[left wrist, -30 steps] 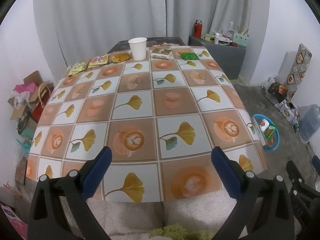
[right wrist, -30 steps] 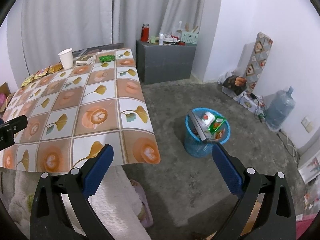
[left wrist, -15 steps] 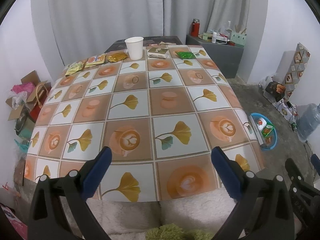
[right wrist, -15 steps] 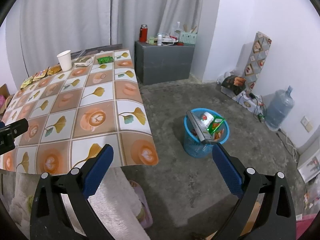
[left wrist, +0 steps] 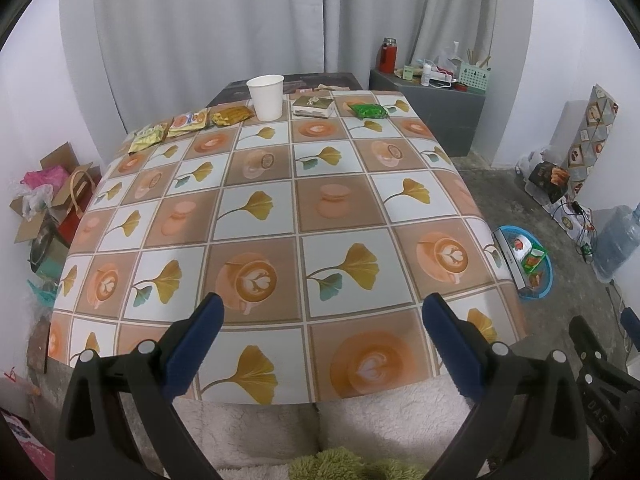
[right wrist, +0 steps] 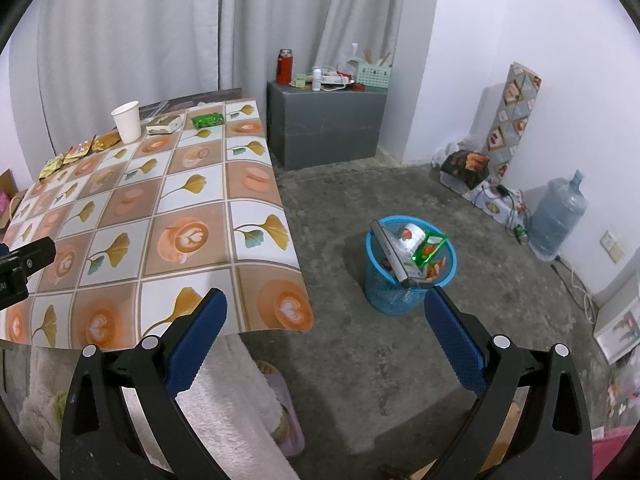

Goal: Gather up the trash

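Note:
Along the far edge of the patterned table [left wrist: 280, 216] lie several snack wrappers [left wrist: 188, 120], a white paper cup [left wrist: 266, 97], a small box [left wrist: 313, 105] and a green packet [left wrist: 368, 110]. The cup [right wrist: 127, 121] and green packet [right wrist: 207, 120] also show in the right wrist view. A blue mesh bin [right wrist: 410, 266] stands on the floor right of the table, holding trash. My left gripper [left wrist: 320, 312] hangs open over the table's near edge. My right gripper [right wrist: 324, 312] is open above the floor between table and bin. Both hold nothing.
A grey cabinet [right wrist: 326, 120] with a red flask and clutter stands behind the table. A water jug [right wrist: 558, 220], boxes and cables line the right wall. Cardboard and bags [left wrist: 44, 204] sit left of the table. A person's fleecy lap [left wrist: 320, 432] is at the near edge.
Both views have pulled back and risen slightly, so more of the table's near edge and the bin show. Both grippers stay open and empty.

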Available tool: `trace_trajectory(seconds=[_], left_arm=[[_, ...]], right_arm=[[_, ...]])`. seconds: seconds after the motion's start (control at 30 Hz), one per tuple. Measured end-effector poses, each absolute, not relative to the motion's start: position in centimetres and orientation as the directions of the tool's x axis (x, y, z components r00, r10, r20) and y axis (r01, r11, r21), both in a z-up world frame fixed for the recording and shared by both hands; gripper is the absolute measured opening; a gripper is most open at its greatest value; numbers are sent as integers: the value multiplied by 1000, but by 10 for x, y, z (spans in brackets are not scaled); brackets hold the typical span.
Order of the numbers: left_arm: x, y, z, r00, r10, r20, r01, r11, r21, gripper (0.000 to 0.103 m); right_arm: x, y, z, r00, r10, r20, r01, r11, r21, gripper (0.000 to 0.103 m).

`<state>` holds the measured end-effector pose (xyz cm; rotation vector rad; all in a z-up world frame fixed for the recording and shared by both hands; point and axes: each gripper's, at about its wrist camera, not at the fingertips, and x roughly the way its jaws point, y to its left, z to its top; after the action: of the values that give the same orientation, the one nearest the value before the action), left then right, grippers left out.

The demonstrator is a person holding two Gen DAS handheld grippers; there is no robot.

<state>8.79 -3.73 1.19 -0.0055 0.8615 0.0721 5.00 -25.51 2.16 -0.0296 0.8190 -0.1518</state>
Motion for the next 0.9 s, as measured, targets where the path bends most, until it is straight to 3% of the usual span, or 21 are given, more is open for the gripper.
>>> trace_trajectory(seconds=[0.9], left_arm=[[90, -37, 13, 649, 60, -759, -64, 998, 25, 97]], right_arm=[[50, -256, 21, 673, -146, -725, 123, 989, -85, 95]])
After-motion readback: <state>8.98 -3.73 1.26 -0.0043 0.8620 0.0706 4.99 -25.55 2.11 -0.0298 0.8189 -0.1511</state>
